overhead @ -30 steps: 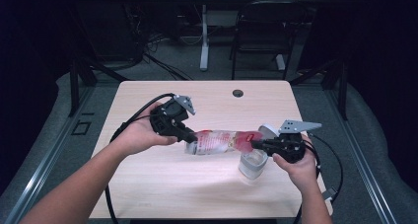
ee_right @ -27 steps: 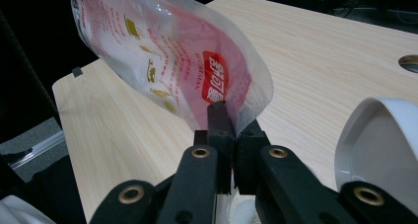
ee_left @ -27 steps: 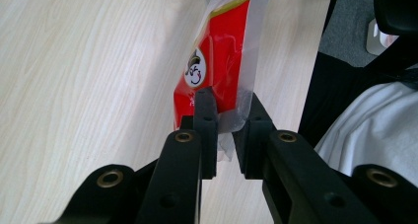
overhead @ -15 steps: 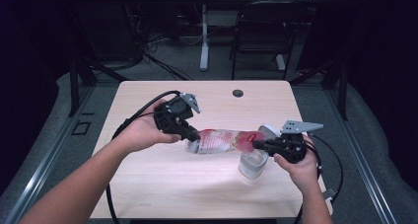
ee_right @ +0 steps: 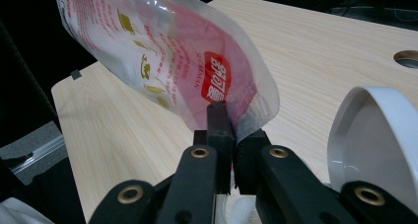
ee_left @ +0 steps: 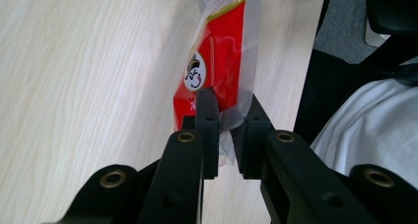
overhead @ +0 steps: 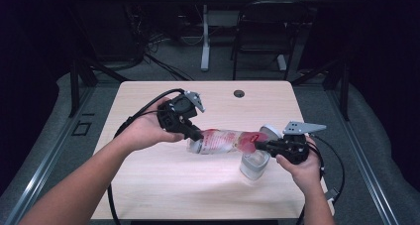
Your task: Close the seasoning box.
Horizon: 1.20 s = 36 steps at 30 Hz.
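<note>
Stretching between two hand-held claws, a clear plastic snack pouch printed in red and white (overhead: 223, 140) hangs lengthwise just above a pale wooden desk (overhead: 148, 185), near the middle of the desk.

The left claw (overhead: 194, 134) pinches one end of the pouch. In the left gripper view its two black jaws have just been closing further, with the crinkled clear edge and red panel of the pouch (ee_left: 222, 81) caught between them. The right claw (overhead: 260, 145) is pressed tight on the opposite end; in the right gripper view the pouch (ee_right: 167, 61) rises from between its jaws, its red label facing the camera.

Directly under the right end of the pouch stands a small clear glass jar (overhead: 254, 164) on the desk. Just behind that end lies a round white lid (overhead: 271, 131), seen close at the right edge of the right gripper view (ee_right: 374, 145). Farther back from the pouch, near the far edge of the desk, is a small round cable hole (overhead: 239, 93). A black cable (overhead: 143, 113) trails from the left claw toward the near edge.
</note>
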{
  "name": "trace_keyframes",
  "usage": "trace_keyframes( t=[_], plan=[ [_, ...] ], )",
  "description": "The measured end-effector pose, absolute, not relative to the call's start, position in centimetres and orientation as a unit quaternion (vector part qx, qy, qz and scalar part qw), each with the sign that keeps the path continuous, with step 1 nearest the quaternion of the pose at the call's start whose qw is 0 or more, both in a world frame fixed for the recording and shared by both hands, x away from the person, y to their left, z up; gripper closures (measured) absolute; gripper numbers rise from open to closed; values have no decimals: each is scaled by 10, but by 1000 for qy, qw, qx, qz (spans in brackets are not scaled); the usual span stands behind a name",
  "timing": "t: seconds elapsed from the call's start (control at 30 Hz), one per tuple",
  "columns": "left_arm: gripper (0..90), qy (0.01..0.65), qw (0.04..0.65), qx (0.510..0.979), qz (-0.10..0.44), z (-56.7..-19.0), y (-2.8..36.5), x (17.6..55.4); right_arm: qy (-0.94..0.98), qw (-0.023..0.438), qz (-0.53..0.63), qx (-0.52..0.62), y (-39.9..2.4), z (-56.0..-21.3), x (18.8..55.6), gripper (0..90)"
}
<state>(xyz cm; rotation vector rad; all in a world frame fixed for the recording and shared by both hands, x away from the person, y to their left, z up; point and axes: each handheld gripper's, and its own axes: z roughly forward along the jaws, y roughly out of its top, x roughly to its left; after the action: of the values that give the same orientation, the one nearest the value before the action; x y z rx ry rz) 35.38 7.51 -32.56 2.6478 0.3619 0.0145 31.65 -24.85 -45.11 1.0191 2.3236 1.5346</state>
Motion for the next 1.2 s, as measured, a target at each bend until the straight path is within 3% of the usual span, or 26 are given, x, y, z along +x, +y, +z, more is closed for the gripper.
trace_keyframes(
  t=[1.2],
  plan=[
    [830, 121, 237, 964, 0, -319, 63, 357, 778, 98, 509, 354, -257, -451, 313, 865]
  ],
)
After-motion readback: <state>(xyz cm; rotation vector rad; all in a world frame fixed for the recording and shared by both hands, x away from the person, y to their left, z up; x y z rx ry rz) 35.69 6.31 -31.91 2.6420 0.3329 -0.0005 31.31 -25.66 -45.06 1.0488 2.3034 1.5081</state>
